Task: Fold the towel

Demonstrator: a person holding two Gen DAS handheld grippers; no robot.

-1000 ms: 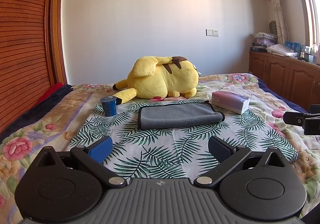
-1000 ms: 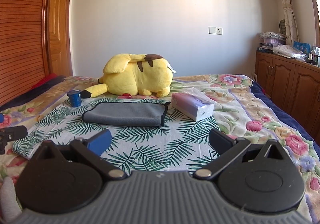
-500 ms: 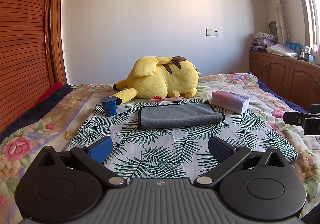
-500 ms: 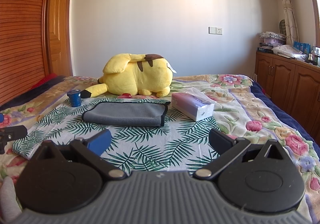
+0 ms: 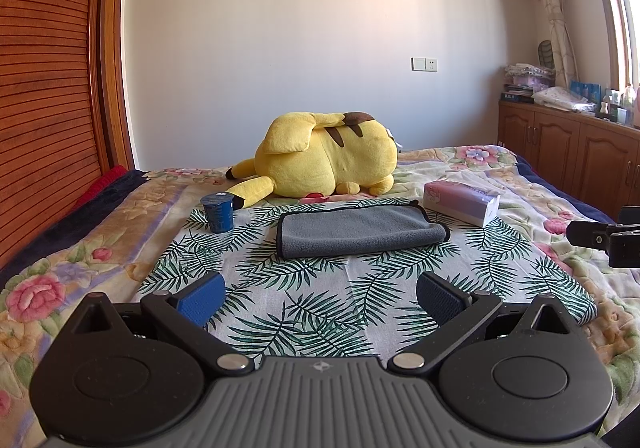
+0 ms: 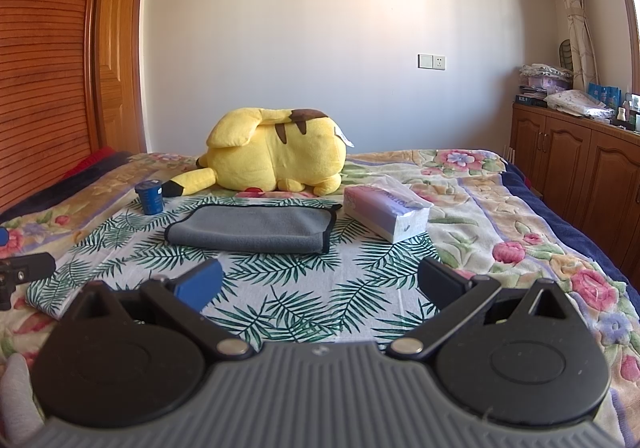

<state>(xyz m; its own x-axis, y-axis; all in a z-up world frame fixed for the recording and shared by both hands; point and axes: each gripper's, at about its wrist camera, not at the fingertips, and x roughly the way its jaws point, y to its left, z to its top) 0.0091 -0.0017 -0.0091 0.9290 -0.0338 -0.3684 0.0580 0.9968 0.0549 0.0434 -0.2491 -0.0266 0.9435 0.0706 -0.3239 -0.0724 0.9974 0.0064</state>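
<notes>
- Firstly, left wrist view: left gripper (image 5: pixel 318 290), jaws spread and empty, hovers over leaf-print cloth (image 5: pixel 360 300); grey towel (image 5: pixel 360 228) lies ahead, apparently already doubled, between blue cup (image 5: pixel 217 212) and tissue pack (image 5: pixel 462 200).
- Secondly, right wrist view: right gripper (image 6: pixel 320 282), jaws likewise released, near the towel (image 6: pixel 252 228); plush toy (image 6: pixel 276 158) behind it, probably mere clutter.

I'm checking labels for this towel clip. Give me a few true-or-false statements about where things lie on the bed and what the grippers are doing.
1. The gray towel lies on the palm-leaf cloth. True.
2. The left gripper clamps the towel. False: it is open, short of it.
3. The blue cup stands left of the towel. True.
4. The tissue pack sits on the yellow plush. False: it lies on the bed, right of the towel.
5. The right gripper is open. True.
</notes>
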